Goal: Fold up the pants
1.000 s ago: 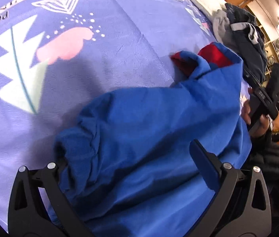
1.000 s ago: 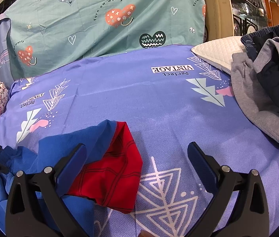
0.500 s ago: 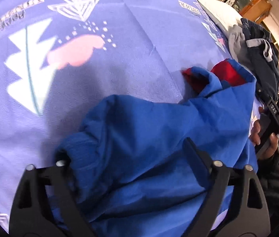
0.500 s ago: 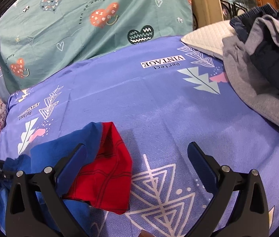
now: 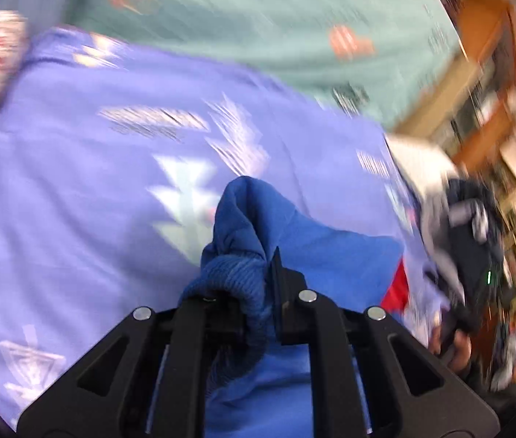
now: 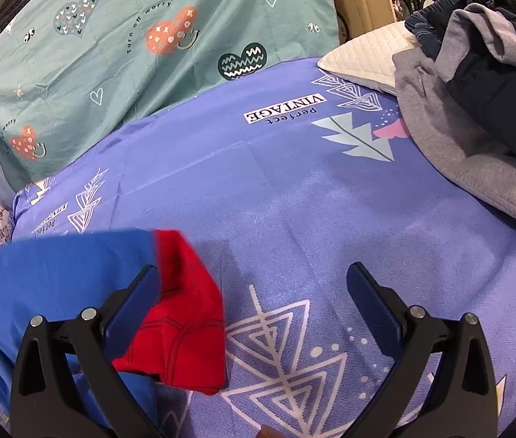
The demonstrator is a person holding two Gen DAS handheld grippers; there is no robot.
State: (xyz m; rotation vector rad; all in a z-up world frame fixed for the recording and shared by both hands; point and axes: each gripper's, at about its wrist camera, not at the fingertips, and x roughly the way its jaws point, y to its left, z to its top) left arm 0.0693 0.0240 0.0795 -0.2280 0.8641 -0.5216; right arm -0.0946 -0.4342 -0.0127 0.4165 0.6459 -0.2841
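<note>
The pants lie on the purple sheet at its near left side, blue with a red part at one end. In the right wrist view their long axis runs roughly across the frame, the red end toward the middle of the sheet, the blue end running off to the left. The left wrist view, heavily blurred, shows what the other does not: the left gripper closing, its jaws clamped on a ribbed blue cuff, with blue cloth bunched above it and the red end far right. The right gripper hangs wide open, gripping nothing, its left finger over the red part. A gray and dark clothes pile lies at the sheet's far right.
</note>
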